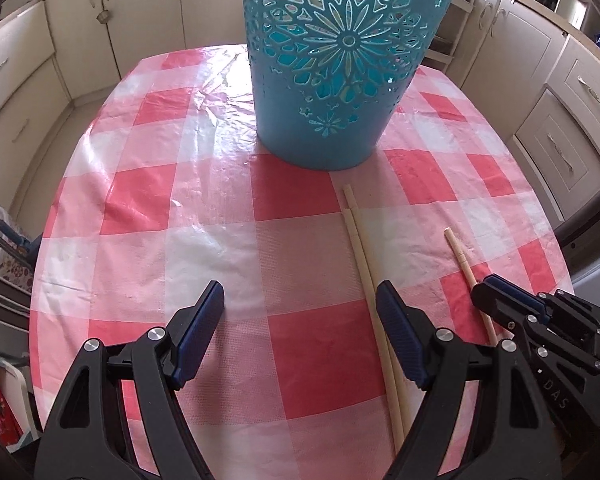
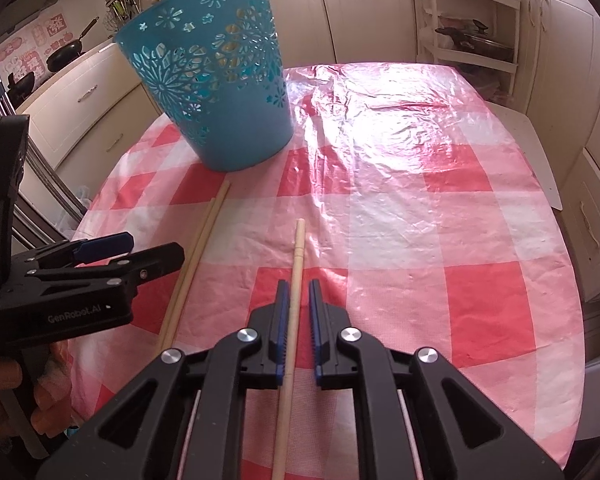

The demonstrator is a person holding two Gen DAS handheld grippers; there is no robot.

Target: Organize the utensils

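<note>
A: Now, the right hand-held gripper (image 2: 298, 304) sits low over the checked surface (image 2: 420, 220), jaws narrow, a single chopstick (image 2: 299, 248) running between them. The left pad looks against it, a sliver of gap shows on the right.

B: And the left hand-held gripper (image 1: 300, 308)?

A: Wide apart, nothing between its pads. A pair of chopsticks (image 1: 360, 240) lies just beside its right finger.

B: The blue basket (image 1: 340, 60)?

A: Upright toward the far edge, the pair's tips pointing at it
</note>
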